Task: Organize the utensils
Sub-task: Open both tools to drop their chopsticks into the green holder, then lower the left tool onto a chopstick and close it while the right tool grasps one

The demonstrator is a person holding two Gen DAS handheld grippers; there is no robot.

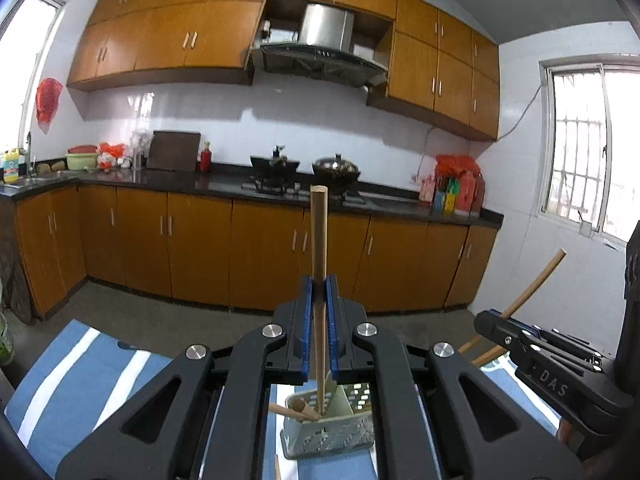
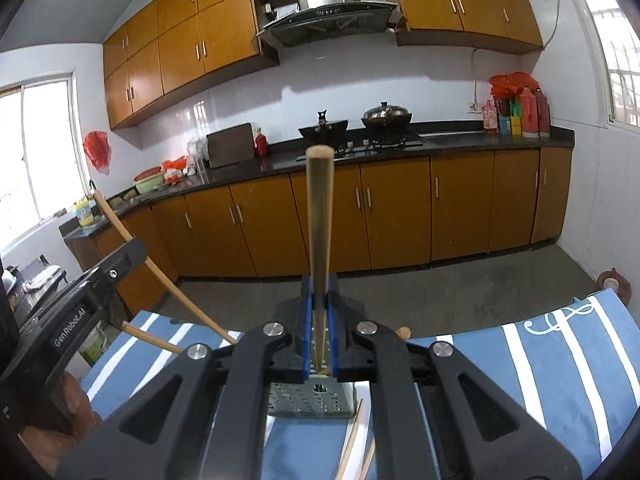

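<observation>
My left gripper (image 1: 319, 292) is shut on a long wooden utensil handle (image 1: 319, 240) that stands upright, its lower end down in the perforated grey-green holder (image 1: 328, 434). Another wooden utensil (image 1: 294, 407) lies in that holder. My right gripper (image 2: 319, 292) is shut on a second upright wooden handle (image 2: 319, 216), whose lower end reaches into the same holder (image 2: 310, 400). The right gripper also shows at the right edge of the left wrist view (image 1: 496, 320), and the left gripper at the left of the right wrist view (image 2: 132, 252).
The holder stands on a blue cloth with white stripes (image 2: 560, 360). Two loose chopsticks (image 2: 354, 440) lie on the cloth beside the holder. Another wooden handle (image 2: 152, 336) sticks out at the left. Kitchen cabinets and a stove counter (image 1: 280, 188) stand beyond the floor.
</observation>
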